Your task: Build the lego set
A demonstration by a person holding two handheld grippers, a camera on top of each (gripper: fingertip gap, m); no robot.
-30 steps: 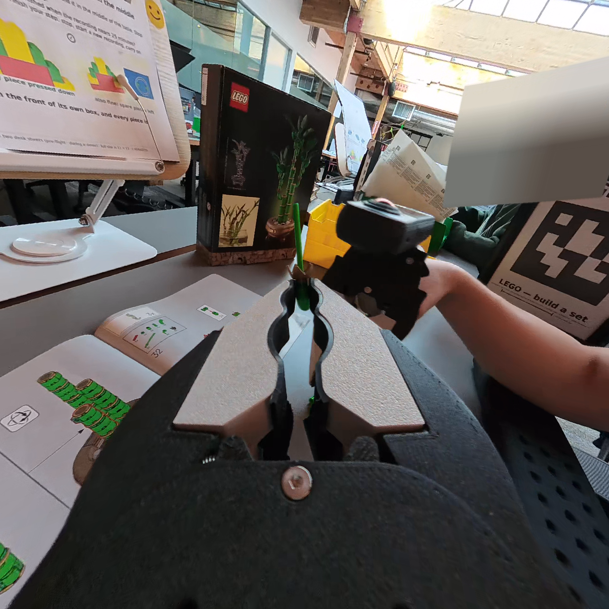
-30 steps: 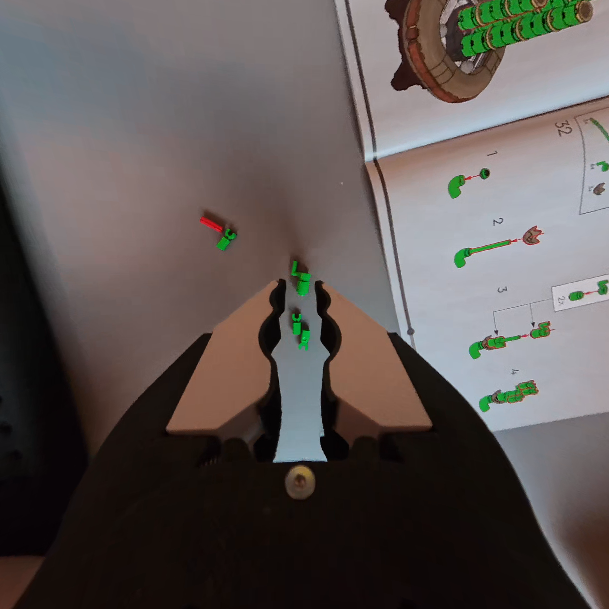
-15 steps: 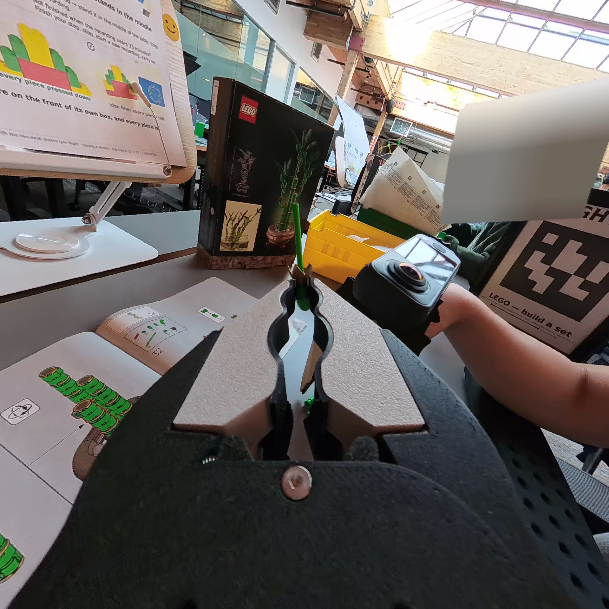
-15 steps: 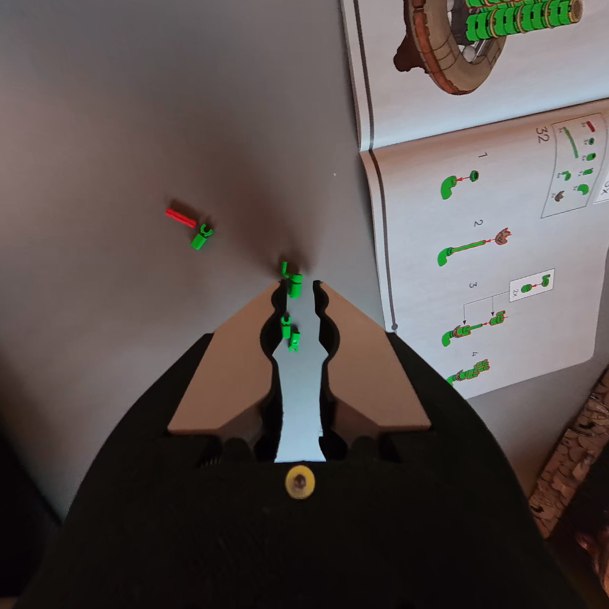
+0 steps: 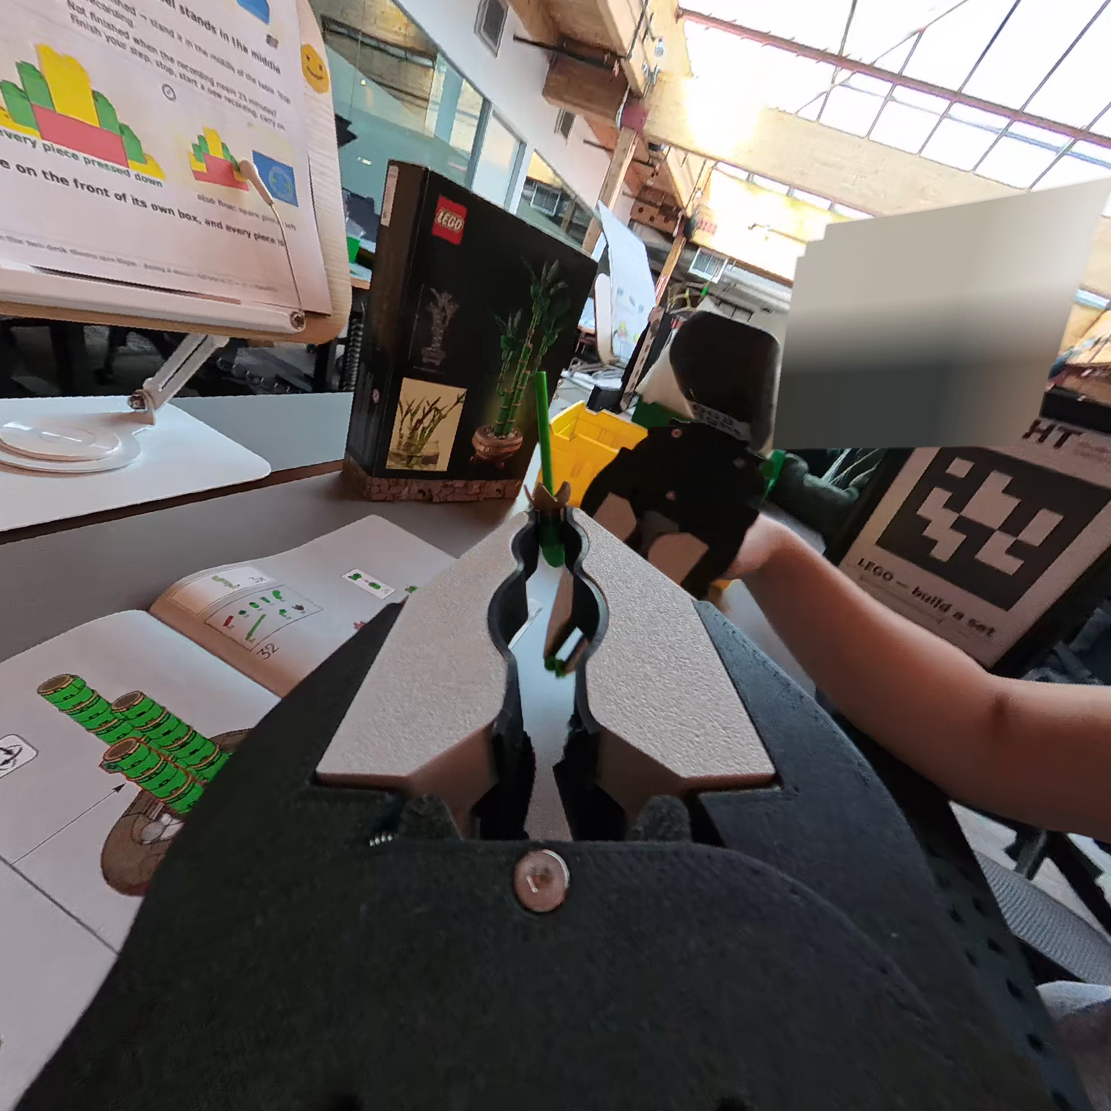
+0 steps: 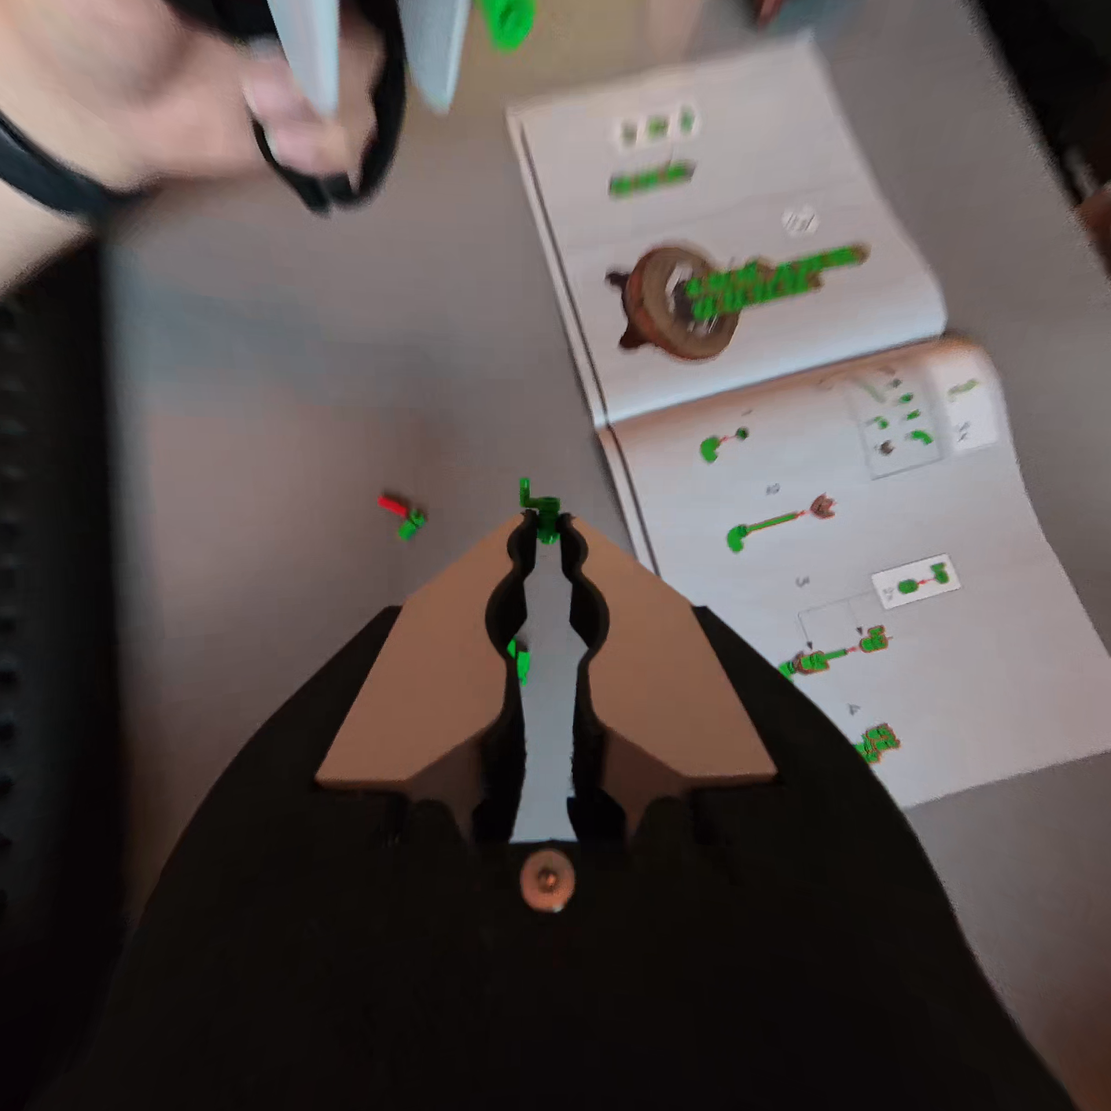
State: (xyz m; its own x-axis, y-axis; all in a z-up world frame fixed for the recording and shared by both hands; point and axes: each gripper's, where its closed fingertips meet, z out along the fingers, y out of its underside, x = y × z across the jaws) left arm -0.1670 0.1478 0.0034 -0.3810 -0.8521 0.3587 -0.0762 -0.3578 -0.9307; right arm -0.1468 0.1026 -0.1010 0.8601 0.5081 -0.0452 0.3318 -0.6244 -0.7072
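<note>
left gripper (image 5: 548, 529): we had it clamped on the green stem (image 5: 543, 445), upright, brown collar piece at the tips.
right gripper (image 6: 546, 524): we had it pinched on a small green clip piece (image 6: 541, 511), just off the grey table (image 6: 300, 391).
done: stem plus collar looked joined, judging by the open manual (image 6: 811, 541).
left: clips not yet on the stem; one green clip (image 6: 411, 524) and a red pin (image 6: 392, 504) lay loose, another green bit (image 6: 518, 658) showed between our right jaws.
left view only: set box (image 5: 475, 336), yellow bin (image 5: 592, 439), right gripper from outside.
right view only: loose parts; frame blurred.
</note>
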